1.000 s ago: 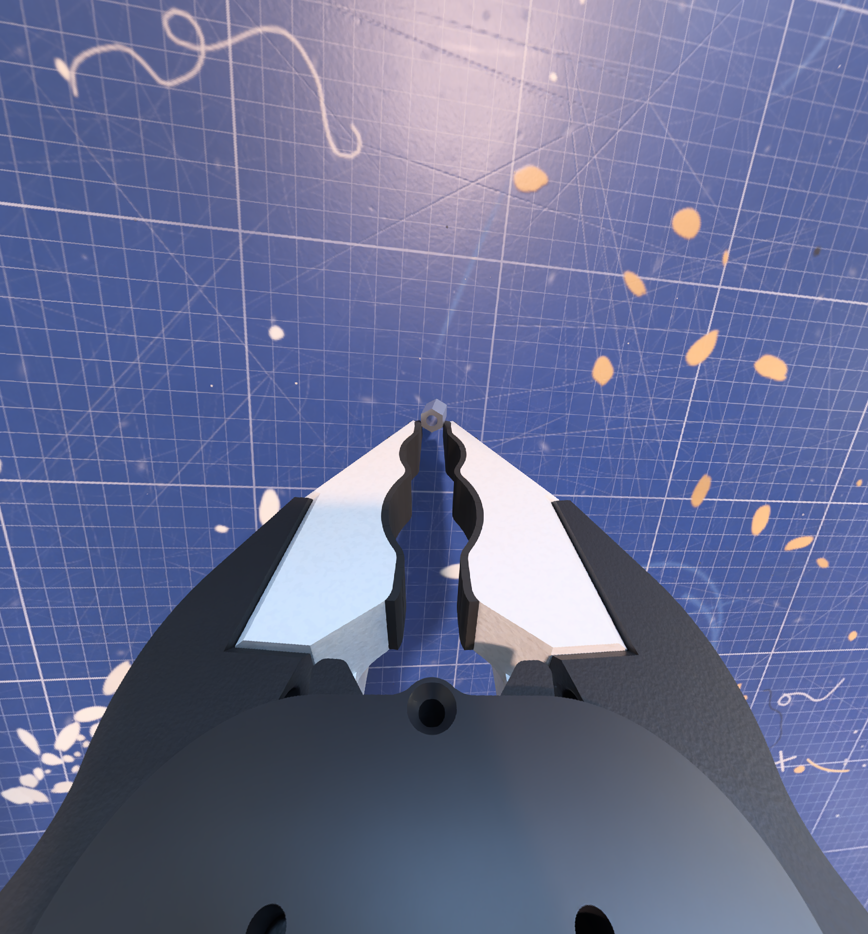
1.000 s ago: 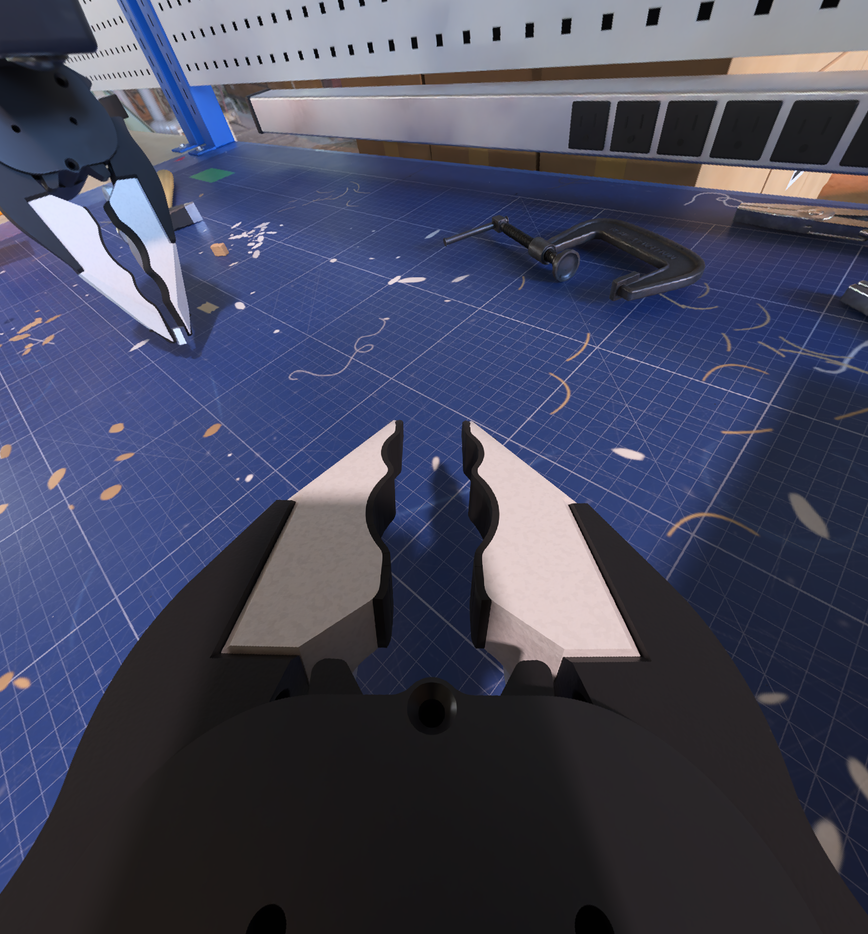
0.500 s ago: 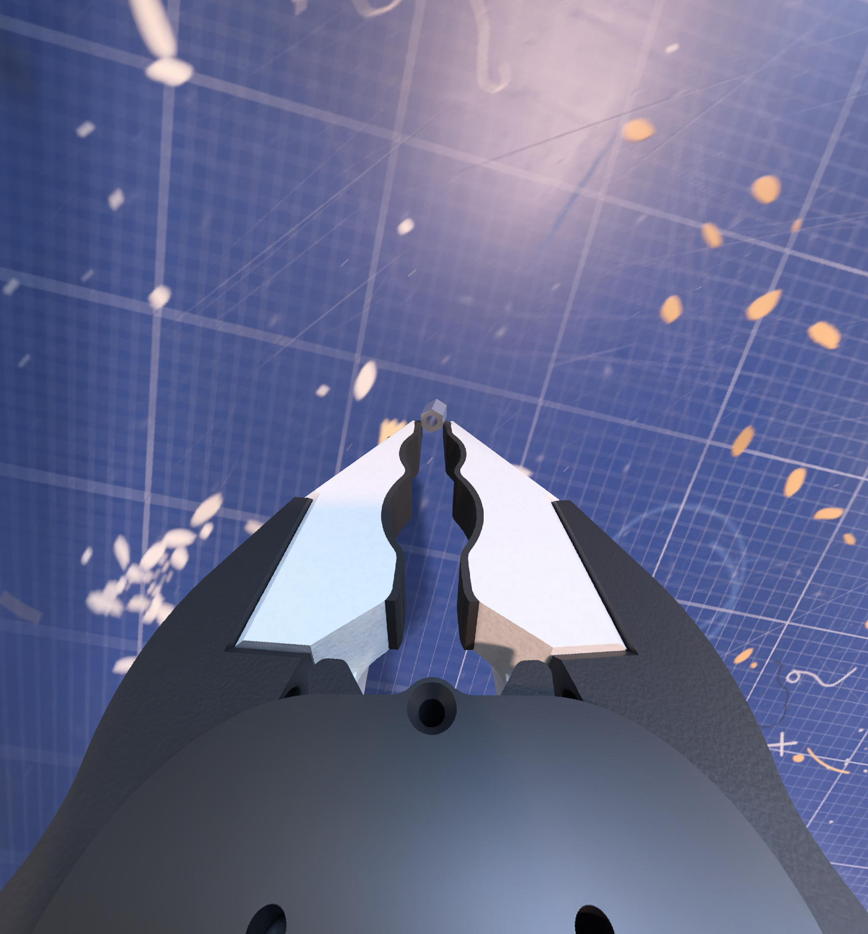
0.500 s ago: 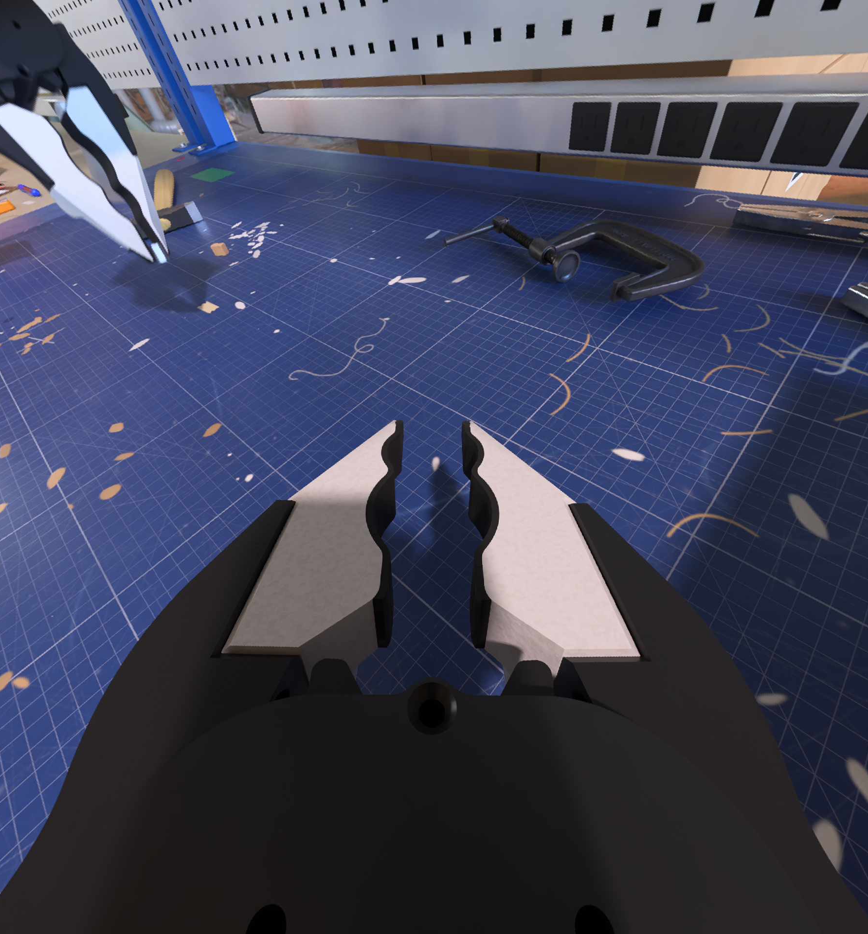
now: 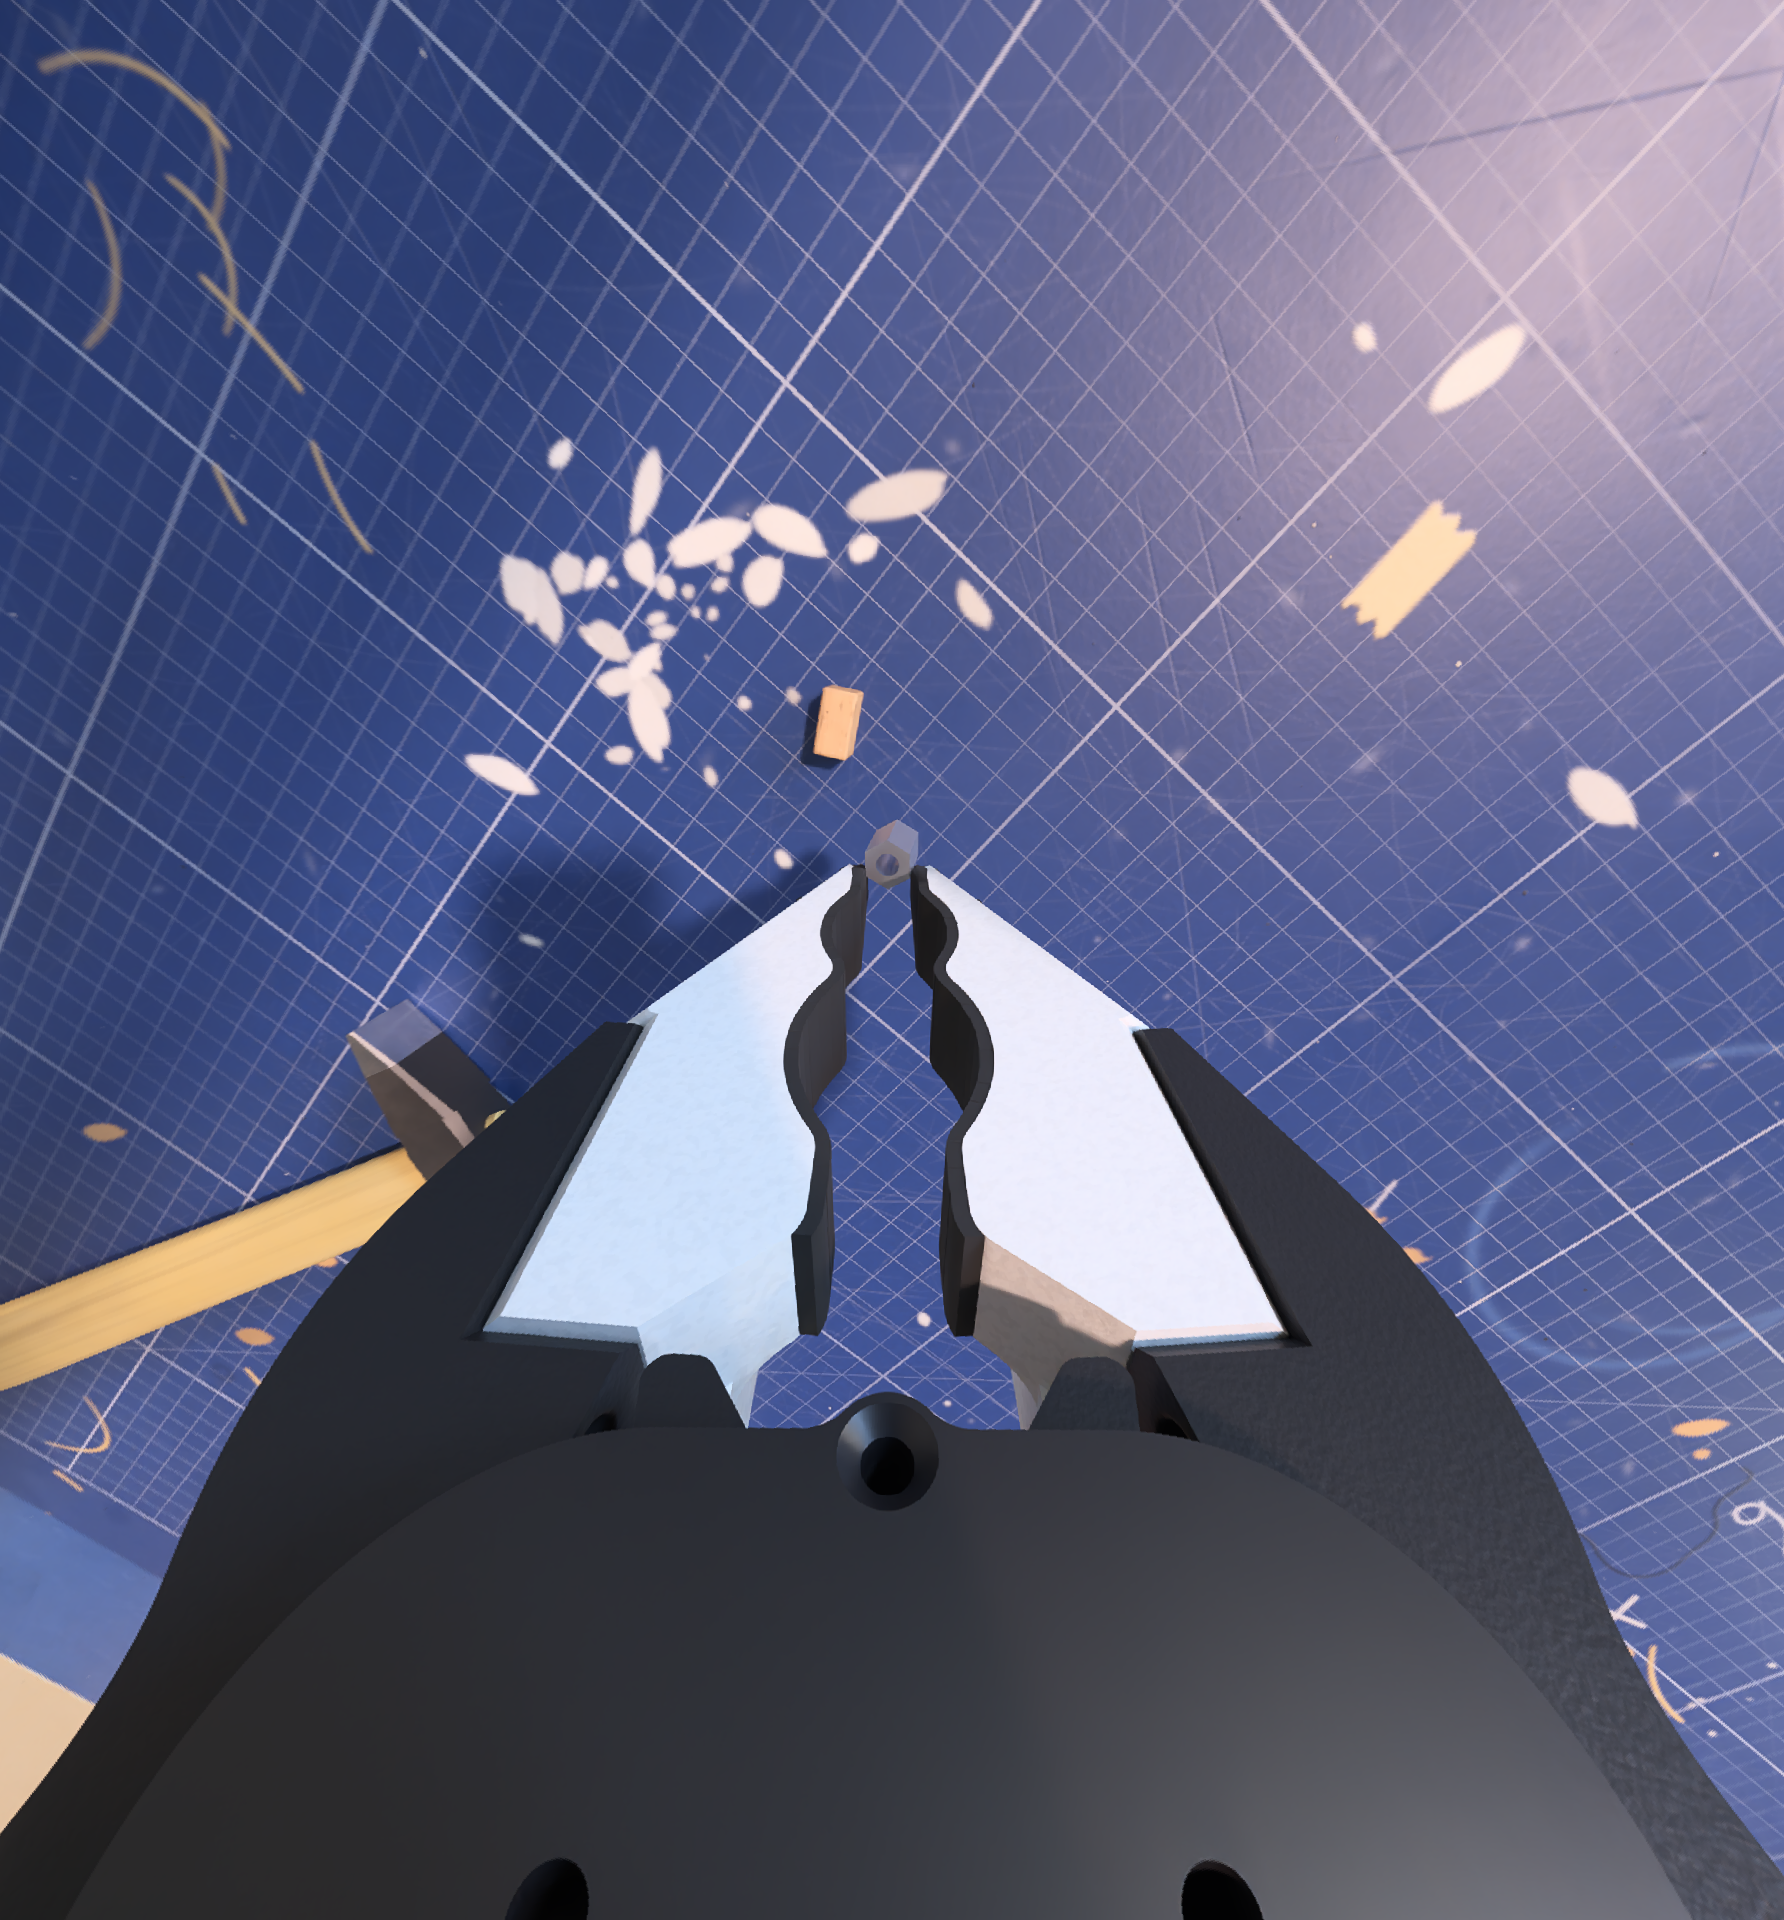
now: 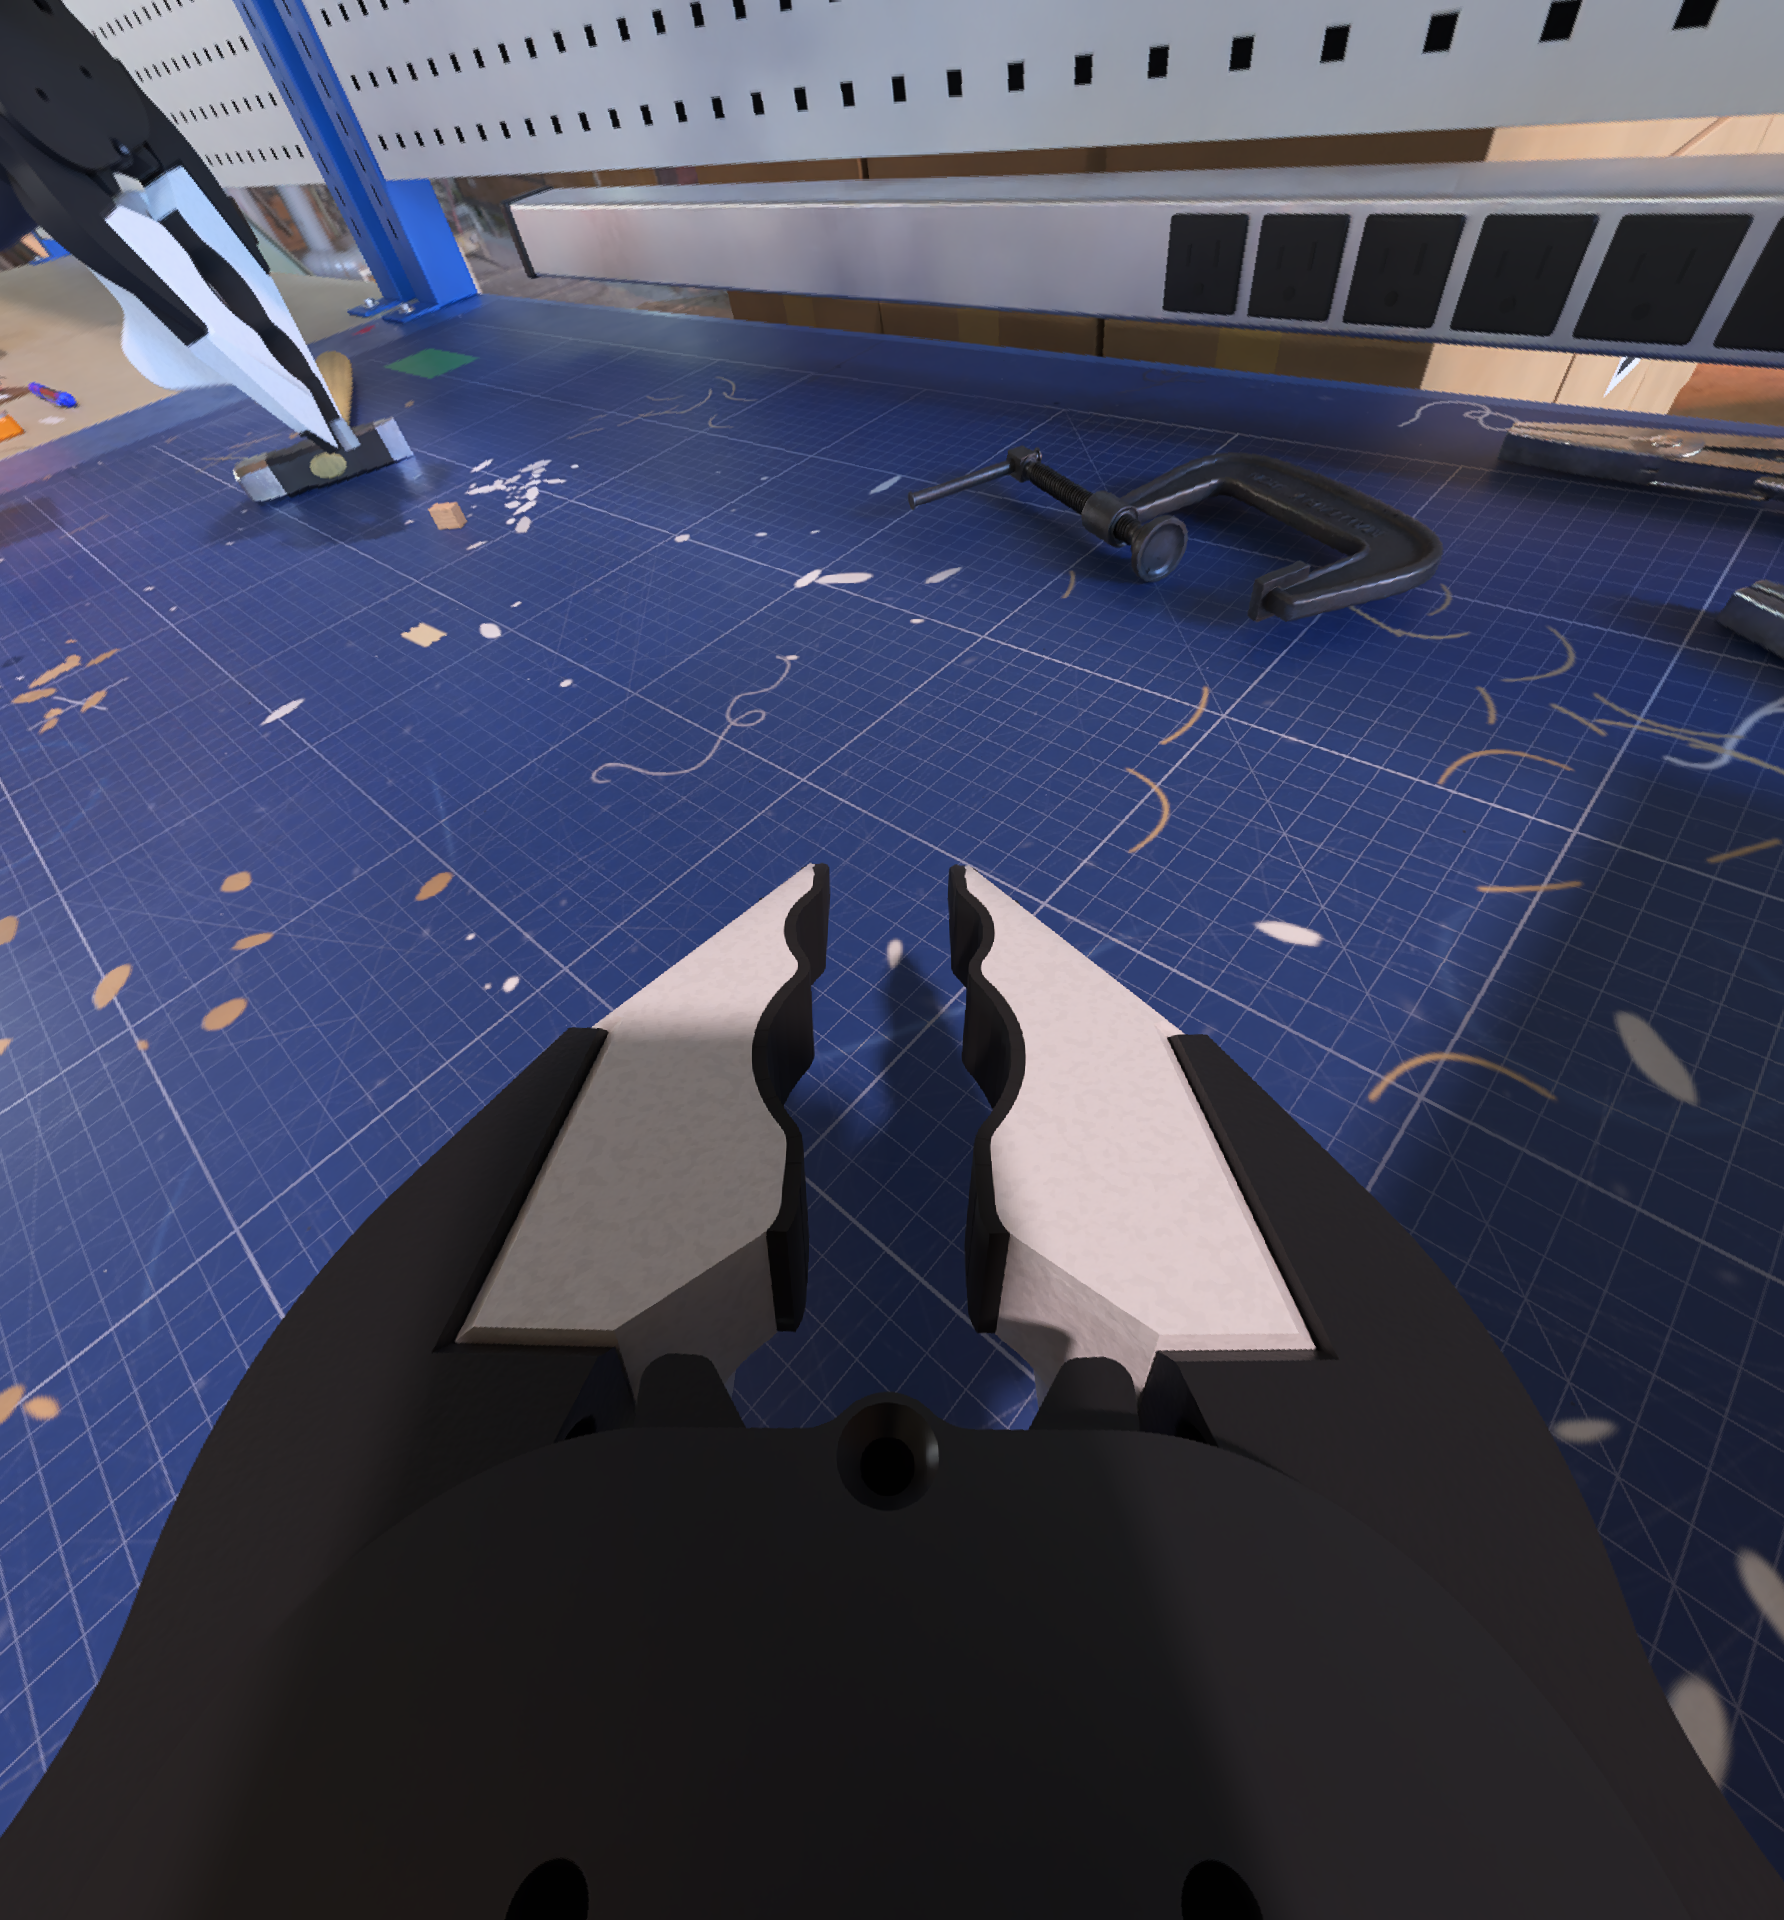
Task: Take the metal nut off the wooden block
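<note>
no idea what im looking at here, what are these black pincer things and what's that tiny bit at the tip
These are two grippers, each with a camera looking out along its two white fingers. One picture comes from the left gripper, the other from the right gripper. The left one pinches a small metal nut at its fingertips, held above a blue grid mat. The right one is open, holds nothing, and hovers over the same mat; the left gripper also shows far off at its top left. On the mat lie a small wooden block, pale chips, a hammer and a black clamp. Behind is a grey pegboard.
</note>
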